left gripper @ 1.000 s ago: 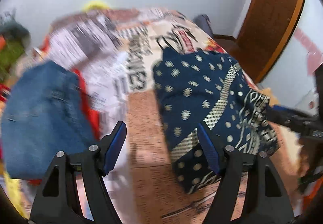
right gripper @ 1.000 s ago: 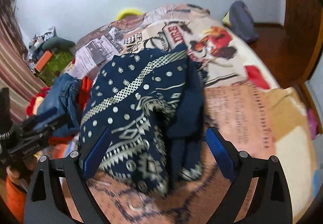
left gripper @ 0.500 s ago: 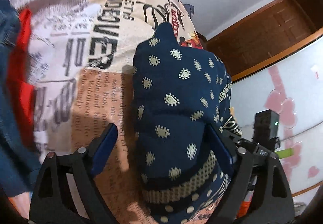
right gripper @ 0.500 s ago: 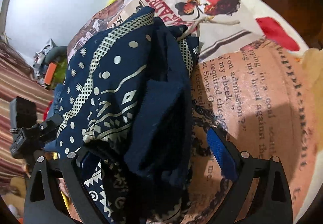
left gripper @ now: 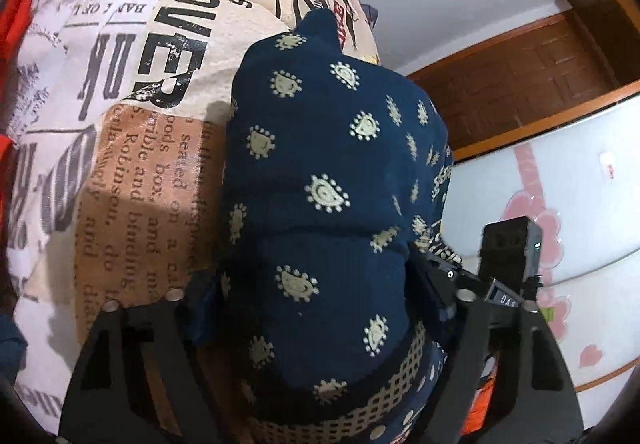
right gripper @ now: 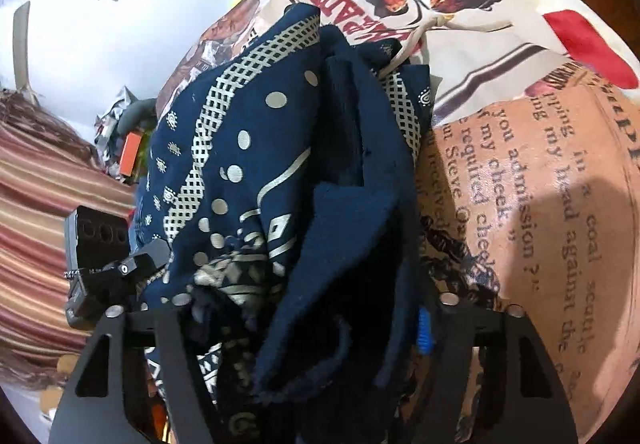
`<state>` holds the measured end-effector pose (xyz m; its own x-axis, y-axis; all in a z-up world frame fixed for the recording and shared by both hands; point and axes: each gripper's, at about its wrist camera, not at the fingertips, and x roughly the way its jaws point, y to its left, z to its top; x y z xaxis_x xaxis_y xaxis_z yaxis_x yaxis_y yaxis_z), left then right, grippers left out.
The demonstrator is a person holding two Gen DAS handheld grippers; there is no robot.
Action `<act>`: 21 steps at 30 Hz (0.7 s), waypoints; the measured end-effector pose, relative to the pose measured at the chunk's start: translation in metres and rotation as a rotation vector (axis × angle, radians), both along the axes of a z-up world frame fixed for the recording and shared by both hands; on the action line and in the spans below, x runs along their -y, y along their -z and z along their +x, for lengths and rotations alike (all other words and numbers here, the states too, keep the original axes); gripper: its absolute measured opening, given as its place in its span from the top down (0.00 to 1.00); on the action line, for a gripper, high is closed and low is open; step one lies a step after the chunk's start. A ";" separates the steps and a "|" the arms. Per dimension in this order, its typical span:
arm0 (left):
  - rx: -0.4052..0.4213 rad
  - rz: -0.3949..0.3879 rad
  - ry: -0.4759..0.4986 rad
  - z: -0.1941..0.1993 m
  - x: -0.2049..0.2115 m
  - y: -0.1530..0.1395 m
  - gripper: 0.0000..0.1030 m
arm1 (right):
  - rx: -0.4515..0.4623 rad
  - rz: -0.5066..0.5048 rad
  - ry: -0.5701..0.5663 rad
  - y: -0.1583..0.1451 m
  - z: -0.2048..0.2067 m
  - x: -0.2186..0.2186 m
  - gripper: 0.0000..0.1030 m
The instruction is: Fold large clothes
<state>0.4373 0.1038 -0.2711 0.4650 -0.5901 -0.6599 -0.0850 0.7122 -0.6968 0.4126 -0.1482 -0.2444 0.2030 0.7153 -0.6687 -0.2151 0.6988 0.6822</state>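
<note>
Straddling the bundled navy patterned garment (left gripper: 328,179) mid-frame, both grippers, left (left gripper: 316,308) and right (right gripper: 304,328), stand spread wide. It looks half-folded. Next they should clamp its sides.

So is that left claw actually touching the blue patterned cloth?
Touching. In the left wrist view, the blue patterned garment fills the space between the left gripper's fingers and drapes over both pads.

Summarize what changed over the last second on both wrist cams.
Both grippers moved in on the folded navy patterned garment. A second ago it lay ahead of open fingers; now the left gripper and right gripper each straddle it, cloth filling the gap. Whether either has clamped is unclear. The garment keeps its folded shape on the newspaper-print bedspread.
</note>
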 end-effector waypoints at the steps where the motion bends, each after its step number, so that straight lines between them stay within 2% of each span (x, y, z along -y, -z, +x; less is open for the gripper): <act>1: 0.004 0.028 0.005 -0.002 0.002 -0.004 0.32 | 0.007 -0.012 0.008 -0.004 -0.004 0.000 0.50; 5: 0.000 0.077 -0.001 -0.015 0.006 -0.020 0.38 | 0.012 -0.027 0.010 -0.020 -0.016 -0.003 0.66; 7: 0.016 0.081 -0.006 -0.025 0.001 -0.031 0.39 | 0.019 -0.033 0.000 -0.034 -0.024 -0.007 0.68; 13: 0.110 0.109 -0.041 -0.066 -0.024 -0.086 0.40 | 0.106 -0.035 -0.044 -0.080 -0.042 -0.034 0.69; 21: 0.260 0.156 -0.140 -0.112 -0.090 -0.164 0.40 | 0.278 -0.013 -0.136 -0.153 -0.059 -0.107 0.69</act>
